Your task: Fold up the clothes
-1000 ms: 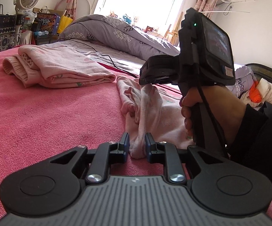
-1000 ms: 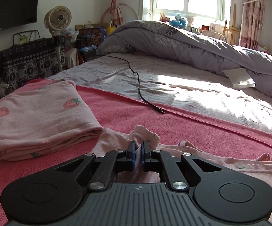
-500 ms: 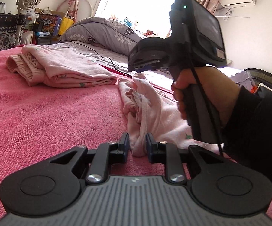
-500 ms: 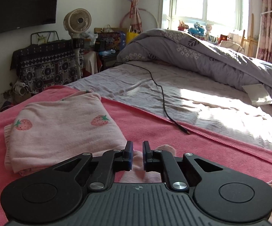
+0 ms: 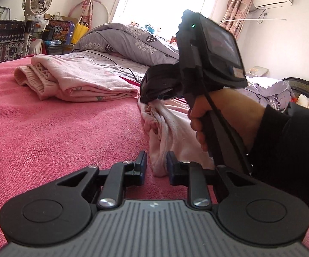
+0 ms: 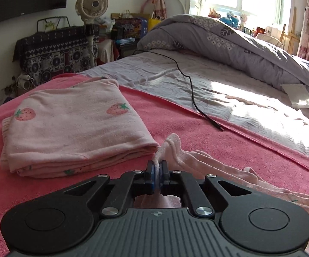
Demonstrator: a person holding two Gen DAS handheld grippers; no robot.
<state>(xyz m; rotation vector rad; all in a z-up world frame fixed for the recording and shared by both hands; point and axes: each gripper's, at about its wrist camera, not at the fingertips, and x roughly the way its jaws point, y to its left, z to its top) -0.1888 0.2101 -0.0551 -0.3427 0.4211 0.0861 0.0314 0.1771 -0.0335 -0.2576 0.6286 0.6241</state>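
A crumpled pale pink garment [image 5: 167, 126] lies stretched across the pink blanket [image 5: 47, 139]. Its near end sits between the fingers of my left gripper [image 5: 156, 163]. The jaws stand a little apart, and a gap shows beside the left pad. A person's hand holds my right gripper [image 5: 152, 95] over the garment's far end. In the right wrist view that gripper [image 6: 158, 170] is shut, and a bunched fold of the garment [image 6: 197, 158] is pinched between its blue pads. A folded strawberry-print garment [image 6: 73, 128] rests just to the left of it.
The folded garment [image 5: 86, 79] lies at the blanket's far left. Behind it are a grey sheet with a black cable [image 6: 190, 90], a rolled grey quilt [image 6: 240, 49] and a white box [image 6: 297, 96]. A fan [image 5: 37, 0] and cluttered furniture stand by the wall.
The right gripper lifted with its jaws slightly apart, then came back down and shut on the garment's fold. The left jaws widened slightly around the near end.
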